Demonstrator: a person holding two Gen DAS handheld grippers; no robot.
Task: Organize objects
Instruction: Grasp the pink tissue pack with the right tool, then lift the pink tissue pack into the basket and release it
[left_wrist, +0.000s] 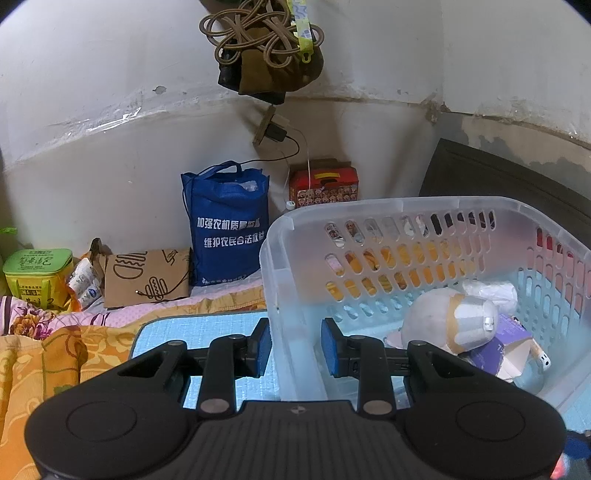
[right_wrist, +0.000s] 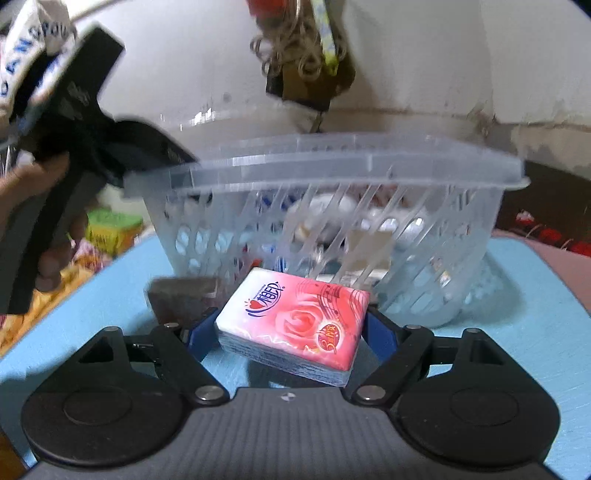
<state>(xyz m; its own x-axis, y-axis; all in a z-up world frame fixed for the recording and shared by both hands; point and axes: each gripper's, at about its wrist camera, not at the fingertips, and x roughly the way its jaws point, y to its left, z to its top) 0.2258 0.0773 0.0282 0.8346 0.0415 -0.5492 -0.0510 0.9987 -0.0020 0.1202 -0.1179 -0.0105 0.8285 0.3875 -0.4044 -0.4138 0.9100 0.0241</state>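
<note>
Over on the left, the left gripper (left_wrist: 295, 345) is clamped on the near wall of the clear plastic basket (left_wrist: 406, 210): its blue pads sit one outside the wall and one inside, pressing on the plastic between them. Beyond its left jaw lie a green tin (left_wrist: 37, 275), a brown paper bag (left_wrist: 147, 278) and a blue tote bag (left_wrist: 227, 225) against the wall. Past its right jaw, inside the basket, rest a pale cap (left_wrist: 447, 321), a white wrapped bundle (left_wrist: 489, 291) and a purple carton (left_wrist: 506, 347).

Further right, the right gripper (right_wrist: 291, 328) has a pink tissue pack (right_wrist: 295, 325) lying between its jaws on the light blue mat (right_wrist: 517, 332). No earlier view is there to judge by; the blue pads (right_wrist: 380, 334) stand close at either end of the pack, and whether they already press on it I cannot tell. Just ahead of the jaws stands the basket's slotted front wall, the pack's far edge almost at its foot. To the left of the jaws a dark brown flat thing (right_wrist: 181, 299) lies on the mat, blurred. Higher on that side a hand (right_wrist: 48, 206) grips the other black tool at the basket's rim.
</note>
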